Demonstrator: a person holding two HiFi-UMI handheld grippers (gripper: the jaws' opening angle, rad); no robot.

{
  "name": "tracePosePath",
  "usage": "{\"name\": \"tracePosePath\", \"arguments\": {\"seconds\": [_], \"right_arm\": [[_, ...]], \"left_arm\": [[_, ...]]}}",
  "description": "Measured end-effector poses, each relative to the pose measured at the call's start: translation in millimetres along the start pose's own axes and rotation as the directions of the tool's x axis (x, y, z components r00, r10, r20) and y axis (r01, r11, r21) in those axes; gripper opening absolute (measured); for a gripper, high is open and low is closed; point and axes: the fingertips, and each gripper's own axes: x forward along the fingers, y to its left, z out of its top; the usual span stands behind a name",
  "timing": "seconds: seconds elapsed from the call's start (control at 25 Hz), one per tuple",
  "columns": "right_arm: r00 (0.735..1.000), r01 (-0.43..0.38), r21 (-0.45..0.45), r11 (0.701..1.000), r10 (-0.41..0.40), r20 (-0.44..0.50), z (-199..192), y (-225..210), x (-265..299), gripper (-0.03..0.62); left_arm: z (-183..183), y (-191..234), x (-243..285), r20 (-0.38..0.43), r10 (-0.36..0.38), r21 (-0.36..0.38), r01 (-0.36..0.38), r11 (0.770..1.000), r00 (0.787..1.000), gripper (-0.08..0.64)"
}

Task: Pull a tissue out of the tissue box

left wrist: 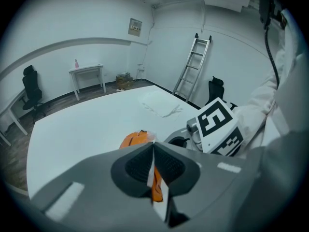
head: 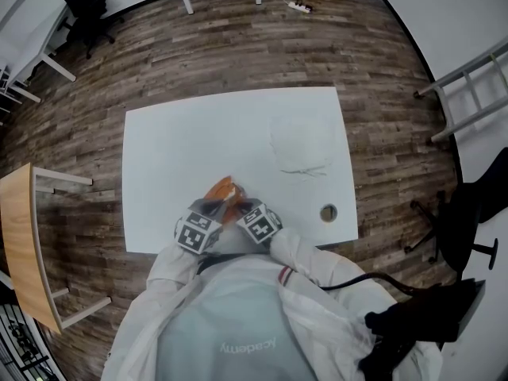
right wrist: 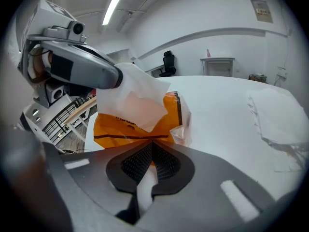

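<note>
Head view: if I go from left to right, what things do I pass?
Wooden table → left gripper → orange tissue pack → right gripper → loose tissues → ladder.

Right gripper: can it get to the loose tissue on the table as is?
Probably not yet: the right gripper is shut on the orange tissue pack. The loose tissue lies beyond it across bare table, so the way looks free once it lets go.
</note>
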Motion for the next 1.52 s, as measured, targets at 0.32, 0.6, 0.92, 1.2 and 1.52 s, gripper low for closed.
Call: {"name": "tracePosePath", "arguments": {"seconds": [0.32,0.6,0.92,1.2,1.52], "right_arm": [[1.0,-0.002,-0.004,1.0,0.002,-0.003,-1,1,1,0.0],[1.0,-0.003,-0.001,1.0,0.003,-0.007,-1,0,3,0.0],[1.0,0.0,0.0,1.0,0.0,-0.011,0,-1,4,0.0],[1.0,-0.003,0.006,1.0,0.003,-0.01,1,-2,6,0.0],[1.0,-0.002,0.002,1.0,0.002,-0.015,-1,-2,6,0.0]], "left_arm": [[8,-3,-6,0.048,-0.009,-0.002,0.009,1.0,0.999,0.002],[23,-7,-21,0.093,-0.019,-0.045,0.023,0.999,0.995,0.002],[35,-4,-35,0.129,-0.003,-0.045,0.009,0.999,0.992,0.002],[41,4,-46,0.157,0.02,-0.052,-0.012,0.999,0.987,0.002],[44,11,-59,0.172,0.047,-0.07,-0.035,0.997,0.984,0.002]]}}
